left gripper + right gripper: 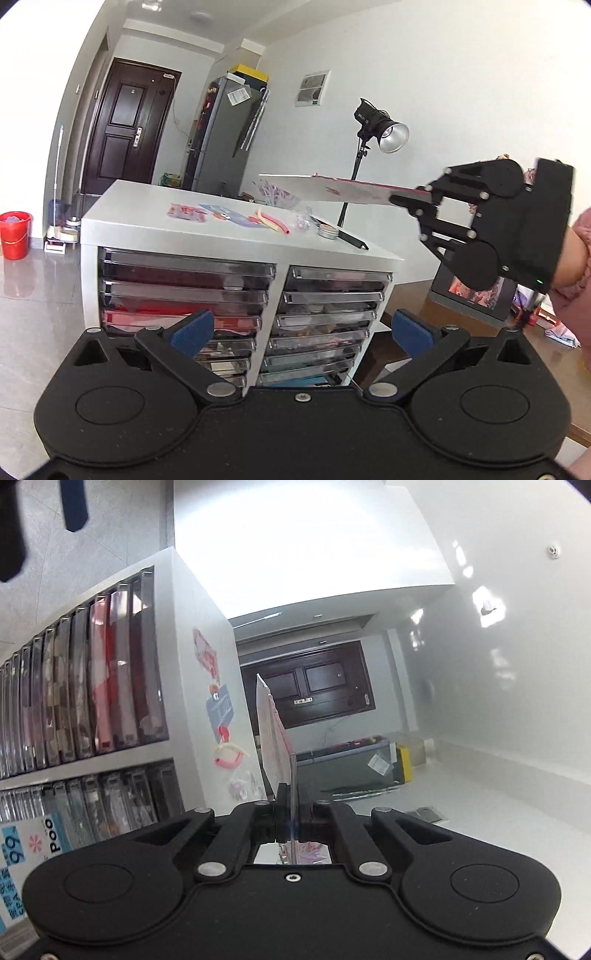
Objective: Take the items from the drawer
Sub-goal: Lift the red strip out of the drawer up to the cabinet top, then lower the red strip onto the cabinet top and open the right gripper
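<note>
Right gripper (pixel 287 812) pinching flat packet (pixel 332 190) edge, airborne

Dark brown door (pixel 127 122) at upper left, red bucket (pixel 14 234) at left edge on glossy floor, grey refrigerator (pixel 221 133) at upper centre with yellow box (pixel 249 72) on top, black studio light (pixel 384 127) on stand right of centre, framed picture (pixel 472 291) at lower right

A white drawer cabinet (pixel 122 236) stands on the grey floor (pixel 33 325). On its top, from nine o'clock to three o'clock, lie a red packet (pixel 186 213), a blue card (pixel 231 215), pink and yellow tubes (pixel 272 222), a round tin (pixel 328 232) and a black strip (pixel 352 240).
</note>
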### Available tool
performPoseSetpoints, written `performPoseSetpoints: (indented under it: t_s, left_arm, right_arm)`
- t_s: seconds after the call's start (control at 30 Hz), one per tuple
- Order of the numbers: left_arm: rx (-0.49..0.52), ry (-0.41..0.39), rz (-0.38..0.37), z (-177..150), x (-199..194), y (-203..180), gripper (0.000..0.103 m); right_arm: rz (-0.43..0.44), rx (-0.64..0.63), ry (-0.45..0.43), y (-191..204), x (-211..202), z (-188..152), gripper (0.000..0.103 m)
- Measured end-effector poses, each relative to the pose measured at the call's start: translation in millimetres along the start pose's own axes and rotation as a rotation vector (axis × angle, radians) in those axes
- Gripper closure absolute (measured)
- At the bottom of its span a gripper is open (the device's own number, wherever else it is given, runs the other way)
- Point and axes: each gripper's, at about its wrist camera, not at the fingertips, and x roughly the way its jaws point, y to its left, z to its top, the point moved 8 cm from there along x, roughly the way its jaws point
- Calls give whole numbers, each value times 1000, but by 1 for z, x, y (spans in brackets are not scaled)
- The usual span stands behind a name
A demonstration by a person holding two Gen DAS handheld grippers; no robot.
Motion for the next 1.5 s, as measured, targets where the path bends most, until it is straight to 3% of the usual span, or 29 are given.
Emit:
performPoseSetpoints:
  t_s: [0.2,0.37,0.57,0.8,0.9,0.93,1.03,1.3,1.4,1.5]
  left_arm:
    - [-19,32,56,-1,10,16,0]
    - [-21,53,93,-5,9,30,0]
    - [45,5,134,0,3,15,0]
    - [71,37,141,-9,11,9,0]
    - [68,51,171,-13,14,11,0]
    - [71,50,177,-13,13,10,0]
    - [74,48,168,-13,11,8,0]
    - [105,60,131,-19,13,-7,0]
    - [124,66,91,-23,13,-19,0]
    - [154,83,43,-29,16,-33,0]
  right_arm:
    - [23,-12,25,8,94,43,102]
    - [58,-27,60,27,145,58,102]
    - [87,-28,63,40,167,61,102]
    - [137,-56,46,53,170,62,97]
    - [134,-64,47,51,168,63,82]
    - [133,-63,44,49,166,63,73]
    - [153,-58,29,43,155,64,21]
    - [111,-48,-11,28,114,57,13]
    - [91,-27,-17,14,96,49,12]
    - [66,11,-10,-5,79,35,4]
